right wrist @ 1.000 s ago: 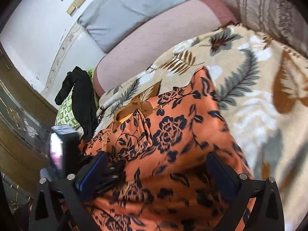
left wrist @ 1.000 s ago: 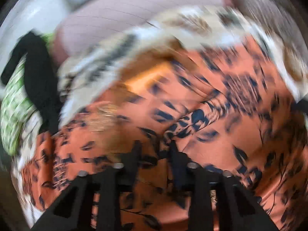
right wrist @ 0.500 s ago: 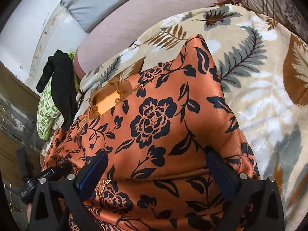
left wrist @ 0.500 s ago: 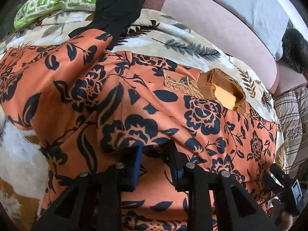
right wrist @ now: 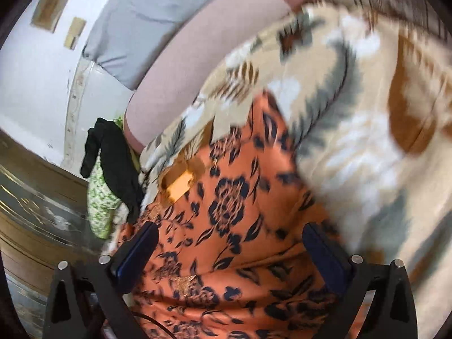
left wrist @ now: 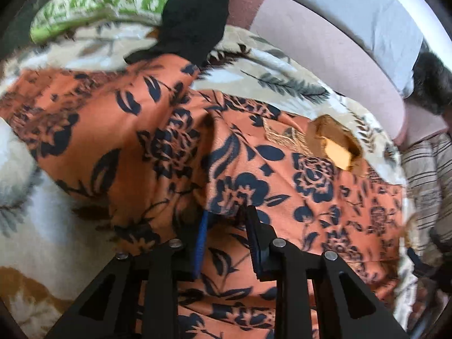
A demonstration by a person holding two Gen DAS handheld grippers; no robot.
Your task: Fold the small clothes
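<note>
An orange garment with dark blue flowers (left wrist: 169, 130) lies spread on a leaf-patterned blanket (left wrist: 42, 220). Its neck opening (left wrist: 336, 149) shows yellow lining. My left gripper (left wrist: 226, 214) points down at it. A folded edge of the garment sits bunched between its fingertips, and the jaws are opening a little. The part it carried lies doubled over the left of the garment. In the right wrist view my right gripper (right wrist: 231, 243) stands wide open just over the same garment (right wrist: 228, 197), its fingers apart on either side of the cloth, nothing pinched.
A black garment (left wrist: 195, 19) lies over a green-and-white patterned cloth (left wrist: 99, 2) at the blanket's far edge. A pink bolster (left wrist: 325, 56) and a grey pillow (left wrist: 367, 8) line the back. Striped bedding (left wrist: 423, 183) is at the right. A white wall (right wrist: 34, 70) stands behind.
My left gripper swung across with the orange cloth and rolled, laying a fold over the garment; its fingers now stand slightly wider. The right gripper shifted a little and stayed open.
</note>
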